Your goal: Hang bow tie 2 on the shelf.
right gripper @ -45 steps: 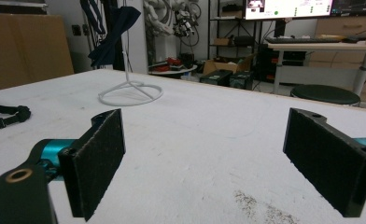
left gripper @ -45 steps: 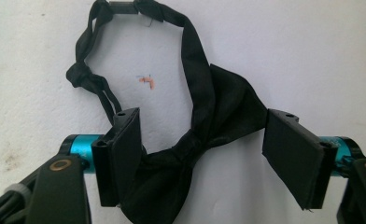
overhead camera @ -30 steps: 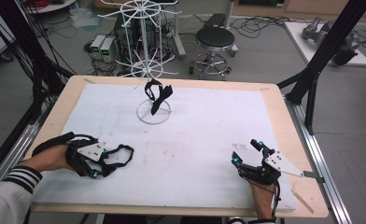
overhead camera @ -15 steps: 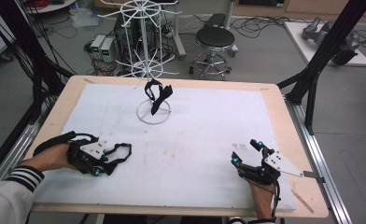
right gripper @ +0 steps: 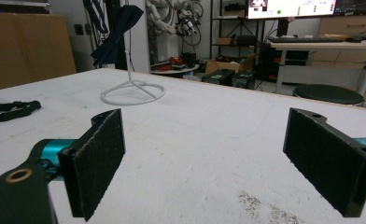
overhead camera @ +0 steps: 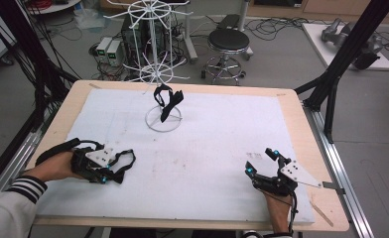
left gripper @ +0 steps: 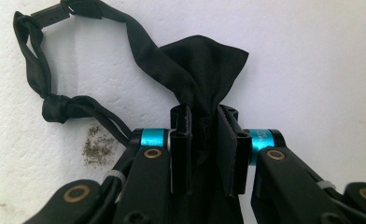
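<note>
Matt black cloth bow tie (left gripper: 204,65) (woven); rough white tabletop (overhead camera: 212,148).

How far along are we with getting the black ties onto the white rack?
Looks done: one black tie hangs on the white rack. In hand: the left gripper is shut on a second black tie lying on the white mat. Left: lifting and hanging it. The right gripper is open, idle.
</note>
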Demonstrator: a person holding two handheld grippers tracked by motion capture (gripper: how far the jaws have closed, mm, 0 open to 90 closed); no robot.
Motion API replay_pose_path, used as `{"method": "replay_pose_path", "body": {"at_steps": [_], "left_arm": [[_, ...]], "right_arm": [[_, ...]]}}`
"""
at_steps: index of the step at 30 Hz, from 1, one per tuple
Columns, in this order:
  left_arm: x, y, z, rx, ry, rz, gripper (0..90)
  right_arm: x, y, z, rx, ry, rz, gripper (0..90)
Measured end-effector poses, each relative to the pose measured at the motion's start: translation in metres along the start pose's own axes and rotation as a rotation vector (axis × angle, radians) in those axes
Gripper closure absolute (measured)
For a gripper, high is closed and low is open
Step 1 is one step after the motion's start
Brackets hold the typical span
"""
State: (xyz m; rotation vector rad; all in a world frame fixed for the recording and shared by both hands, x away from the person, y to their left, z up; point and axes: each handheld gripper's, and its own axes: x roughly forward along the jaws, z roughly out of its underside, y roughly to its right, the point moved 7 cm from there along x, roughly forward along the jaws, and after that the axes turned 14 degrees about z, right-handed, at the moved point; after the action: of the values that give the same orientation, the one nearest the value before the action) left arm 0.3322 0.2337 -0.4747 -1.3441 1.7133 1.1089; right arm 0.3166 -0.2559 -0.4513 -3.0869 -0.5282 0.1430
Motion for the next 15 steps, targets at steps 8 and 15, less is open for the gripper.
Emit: {"method": "replay_pose_path", "body": {"at_steps": [8,15], "left_arm": [[-0.008,0.001,-0.006,-0.002,0.091,-0.024,76.1],[-0.024,0.002,-0.014,0.003,0.206,-0.068,76.2]], "right_arm": [[0.000,-0.001,0.001,-0.006,-0.003,0.001,11.8],[0.001,0.000,0.003,-0.011,-0.004,0.007,11.8]]}}
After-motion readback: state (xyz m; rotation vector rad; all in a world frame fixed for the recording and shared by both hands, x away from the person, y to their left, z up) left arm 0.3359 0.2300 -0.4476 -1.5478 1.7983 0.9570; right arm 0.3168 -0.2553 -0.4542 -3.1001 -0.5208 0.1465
